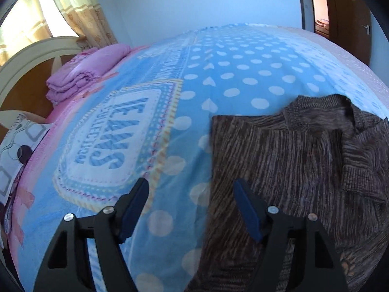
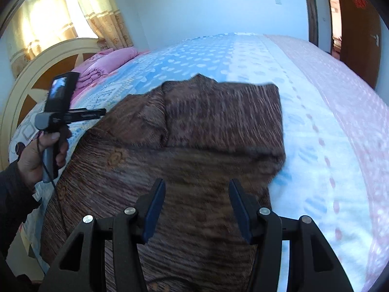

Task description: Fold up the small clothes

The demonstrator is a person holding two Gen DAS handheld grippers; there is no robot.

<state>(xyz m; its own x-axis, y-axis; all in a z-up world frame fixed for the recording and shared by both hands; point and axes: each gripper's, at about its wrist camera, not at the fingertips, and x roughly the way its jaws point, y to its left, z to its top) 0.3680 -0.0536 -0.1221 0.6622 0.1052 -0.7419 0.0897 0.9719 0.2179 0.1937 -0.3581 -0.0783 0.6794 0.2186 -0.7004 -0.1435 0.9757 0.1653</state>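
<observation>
A brown striped knit garment (image 1: 291,160) lies on the bed, its sides folded inward; it also shows in the right wrist view (image 2: 194,141). My left gripper (image 1: 190,189) is open and empty, hovering over the garment's left edge, one finger over the blue bedspread (image 1: 158,112). My right gripper (image 2: 197,192) is open and empty above the garment's lower part. The left gripper also shows in the right wrist view (image 2: 102,113), held in a hand at the garment's left side.
A folded pink quilt (image 1: 82,73) lies near the cream headboard (image 1: 31,56). A patterned pillow (image 1: 17,141) sits at the left. Curtains (image 1: 80,7) hang behind. A wooden door (image 2: 355,31) stands at the back right. The bedspread's pink part (image 2: 340,102) extends right.
</observation>
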